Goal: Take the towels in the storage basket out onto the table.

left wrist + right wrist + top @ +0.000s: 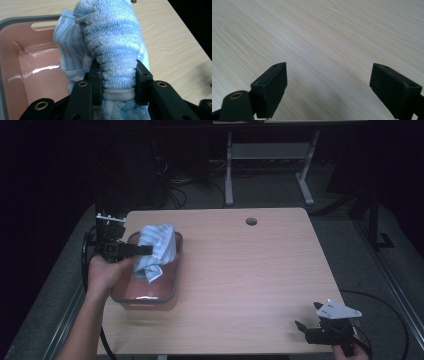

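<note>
1. Nearest the lens in the left gripper view, your left gripper (pixel 117 80) was clenched on the blue-and-white striped towel (pixel 112 42); both pads pressed into a bunched roll of terry, and a hem band sat between them.
2. Your table (pixel 260 270), the largest surface, carried the pink tub (pixel 170 290) with its grey rim near its left edge.
3. Your towel (pixel 156 251) hung above the tub, its lower folds reaching down inside the far half; whether they touched the tub floor could not be told.
4. To do this step well, you would have kept the grip firm and steady, held the bundle centred over the tub opening, and moved it straight up or down so that no fold snagged the grey rim.
5. Your right gripper (pixel 320 320) rested at the near right corner of the table, well apart from the tub.
6. Its jaws stood wide apart, released, with nothing but bare wood (pixel 324 45) between them.
</note>
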Tool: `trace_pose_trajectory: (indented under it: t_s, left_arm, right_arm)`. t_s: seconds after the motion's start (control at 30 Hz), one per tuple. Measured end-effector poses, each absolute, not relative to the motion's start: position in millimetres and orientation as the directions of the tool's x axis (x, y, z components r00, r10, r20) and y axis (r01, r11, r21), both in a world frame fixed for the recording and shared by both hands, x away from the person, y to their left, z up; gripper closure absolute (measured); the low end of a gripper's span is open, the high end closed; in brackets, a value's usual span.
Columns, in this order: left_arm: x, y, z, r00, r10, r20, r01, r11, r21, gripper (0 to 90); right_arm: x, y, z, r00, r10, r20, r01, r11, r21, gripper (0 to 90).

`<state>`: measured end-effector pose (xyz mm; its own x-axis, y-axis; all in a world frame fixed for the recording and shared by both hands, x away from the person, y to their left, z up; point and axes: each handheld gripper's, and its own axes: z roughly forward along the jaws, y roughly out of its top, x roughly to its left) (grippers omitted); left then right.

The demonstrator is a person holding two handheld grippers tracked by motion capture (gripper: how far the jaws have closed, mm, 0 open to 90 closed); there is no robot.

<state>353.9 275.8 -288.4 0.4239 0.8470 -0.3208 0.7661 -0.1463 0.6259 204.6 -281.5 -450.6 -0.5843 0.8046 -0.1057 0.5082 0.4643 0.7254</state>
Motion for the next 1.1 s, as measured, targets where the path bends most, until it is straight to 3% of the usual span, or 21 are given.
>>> trace_pose_trajectory:
  t_s: [1.1]
  left_arm:
    - [357.4, 217.7, -254.9, 0.529, 0.793, -0.302, 0.706, -0.214, 0.675, 65.3]
  right_arm:
    - [203.6, -281.3, -449.3, -0.576, 0.809, -0.113, 0.507, 0.463, 0.727, 13.8]
